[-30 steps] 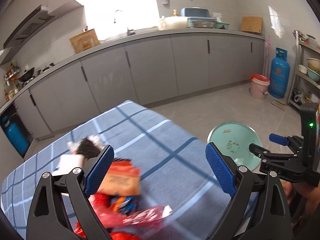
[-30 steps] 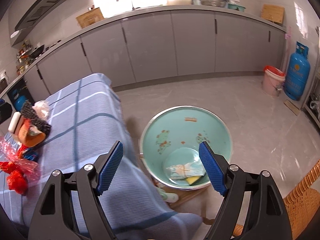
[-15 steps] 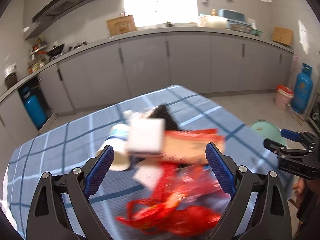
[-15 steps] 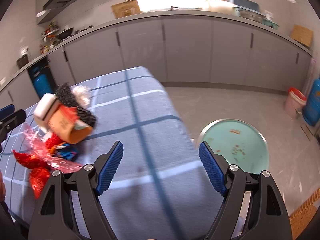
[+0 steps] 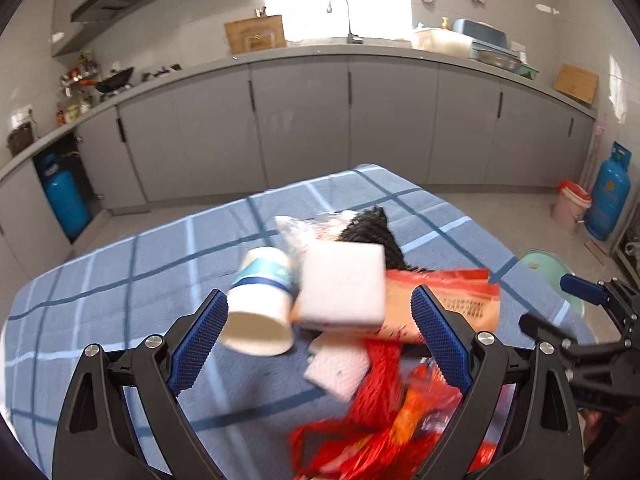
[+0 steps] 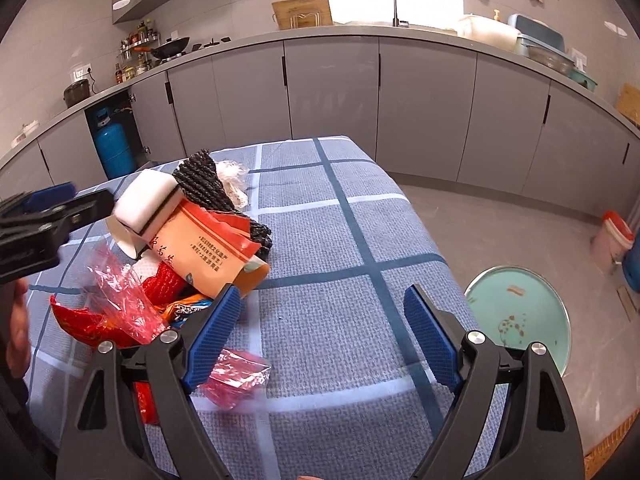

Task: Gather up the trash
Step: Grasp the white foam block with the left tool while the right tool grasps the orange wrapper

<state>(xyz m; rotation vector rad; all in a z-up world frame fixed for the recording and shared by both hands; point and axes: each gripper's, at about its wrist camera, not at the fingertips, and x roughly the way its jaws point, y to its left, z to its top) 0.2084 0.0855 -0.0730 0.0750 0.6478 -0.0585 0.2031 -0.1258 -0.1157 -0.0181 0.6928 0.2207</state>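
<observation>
A pile of trash lies on the blue checked tablecloth (image 5: 132,292): a white paper cup (image 5: 260,304), a white sponge block (image 5: 342,286), an orange wrapper (image 5: 448,304), a black scrubber (image 5: 370,232), a white tissue (image 5: 338,368) and red net and plastic bags (image 5: 380,432). My left gripper (image 5: 320,340) is open, its blue pads on either side of the pile, holding nothing. My right gripper (image 6: 320,332) is open and empty over the cloth, right of the pile (image 6: 200,240). A pink wrapper (image 6: 236,376) lies by its left finger.
A teal basin (image 6: 520,312) stands on the floor right of the table, also in the left wrist view (image 5: 548,268). Grey kitchen cabinets (image 5: 304,128) run behind. A blue gas cylinder (image 5: 610,196) and a pink bucket (image 5: 570,208) stand at the far right.
Both grippers have swung left, from the basin side toward the trash pile. The left gripper now frames the cup, sponge and wrapper closely. Both stayed open.
</observation>
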